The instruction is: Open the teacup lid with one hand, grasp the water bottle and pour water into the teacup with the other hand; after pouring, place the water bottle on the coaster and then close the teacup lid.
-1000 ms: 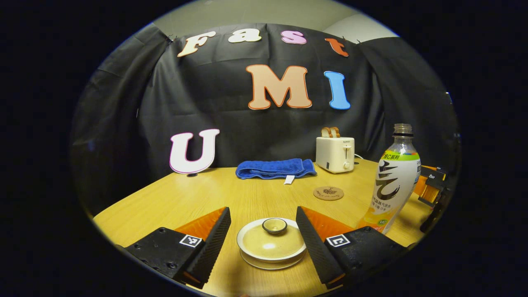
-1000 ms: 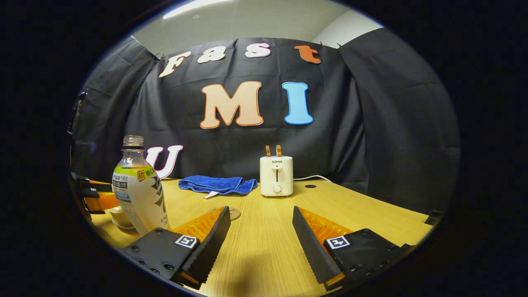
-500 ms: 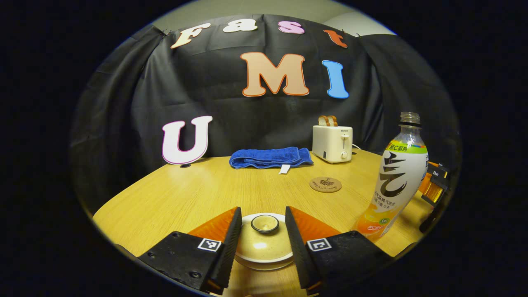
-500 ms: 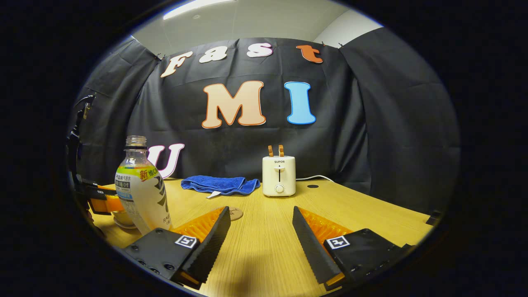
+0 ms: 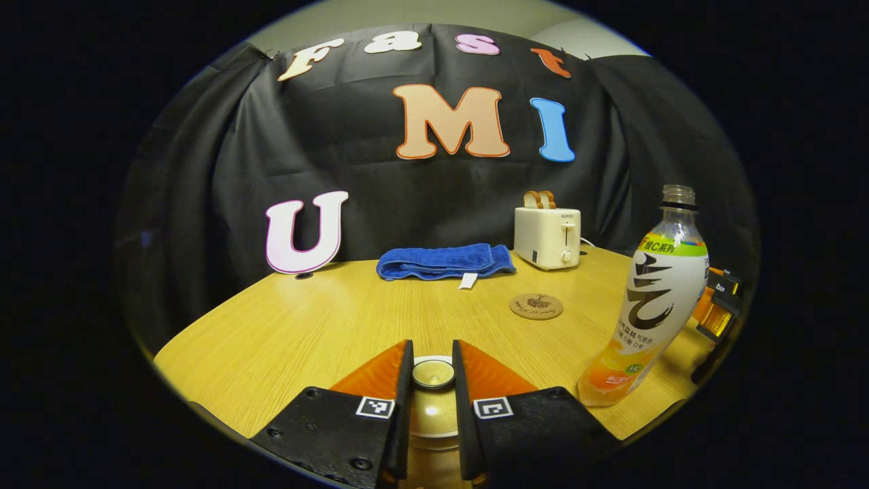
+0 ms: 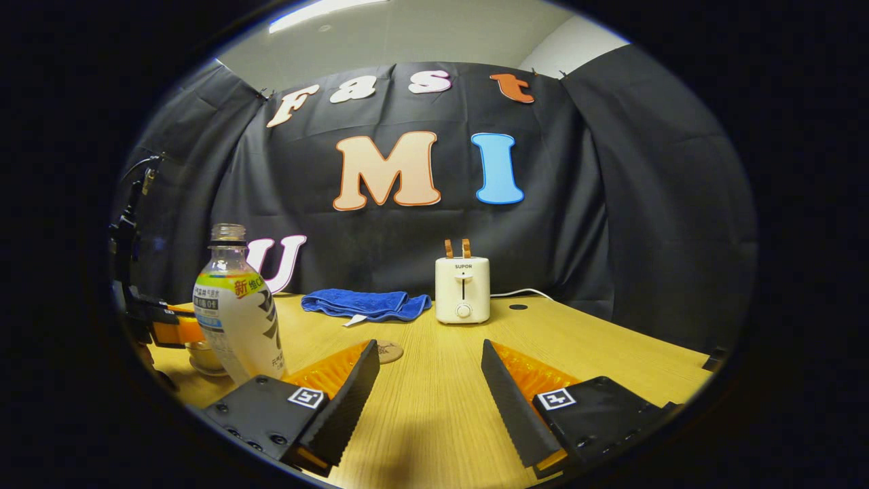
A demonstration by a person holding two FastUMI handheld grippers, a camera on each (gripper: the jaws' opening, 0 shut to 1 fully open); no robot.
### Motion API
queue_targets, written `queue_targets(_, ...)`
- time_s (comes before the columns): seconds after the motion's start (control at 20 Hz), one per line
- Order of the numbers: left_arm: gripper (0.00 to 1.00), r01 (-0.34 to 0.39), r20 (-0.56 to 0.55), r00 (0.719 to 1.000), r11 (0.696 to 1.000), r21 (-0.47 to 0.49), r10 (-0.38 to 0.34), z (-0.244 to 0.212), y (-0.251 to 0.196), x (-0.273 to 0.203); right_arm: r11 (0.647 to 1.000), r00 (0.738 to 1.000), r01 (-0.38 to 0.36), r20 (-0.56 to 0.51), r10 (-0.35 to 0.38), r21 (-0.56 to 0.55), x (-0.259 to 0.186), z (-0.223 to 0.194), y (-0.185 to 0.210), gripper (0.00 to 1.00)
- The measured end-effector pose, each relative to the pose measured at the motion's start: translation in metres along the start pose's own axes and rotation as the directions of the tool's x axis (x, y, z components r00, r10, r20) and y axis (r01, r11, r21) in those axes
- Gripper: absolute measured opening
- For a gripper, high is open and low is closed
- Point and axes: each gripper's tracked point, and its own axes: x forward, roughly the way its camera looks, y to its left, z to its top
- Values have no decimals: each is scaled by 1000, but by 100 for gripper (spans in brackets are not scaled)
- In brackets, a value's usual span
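Both fingers of my left gripper (image 5: 432, 370) pinch the knob of the teacup lid (image 5: 432, 374). My right gripper (image 6: 428, 373) hangs wide open, holding nothing, the water bottle (image 6: 237, 319) standing just left of it.

Black cloth wall (image 6: 611, 204) behind a wooden table (image 6: 584, 346); ceiling light (image 6: 326, 12) above.

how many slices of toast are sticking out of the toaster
2. Both slices of toast stand side by side in the top of the toaster, at the back of the table near the blue towel.
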Motion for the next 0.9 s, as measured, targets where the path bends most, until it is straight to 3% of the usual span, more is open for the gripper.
queue_targets(0.2,24,13,7,1000,1000,-2,-13,2,0,-2,1000,1000,-25,-1,25,0,-3,0,5,94)
queue_targets(0.45,23,-7,27,1000,1000,-29,7,8,6,-8,995,995,-98,-3,98,3,-15,0,19,97)
queue_targets(0.55,23,-17,35,999,999,-39,19,12,11,-11,991,991,-135,-4,135,5,-22,0,26,94)
queue_targets(0.6,23,-19,39,999,999,-42,21,14,13,-13,988,988,-153,-6,153,5,-26,1,30,100)
queue_targets(0.65,23,-24,46,999,999,-46,26,16,15,-16,985,985,-172,-5,172,6,-30,1,34,94)
queue_targets(0.8,23,-33,66,997,998,-46,36,22,20,-24,973,973,-232,-6,232,9,-41,1,47,94)
queue_targets(0.85,23,-35,72,997,998,-45,38,24,21,-25,968,968,-251,-8,251,10,-45,1,51,100)
queue_targets(0.9,23,-37,75,996,998,-46,41,25,23,-28,964,964,-264,-10,264,11,-48,1,54,94)
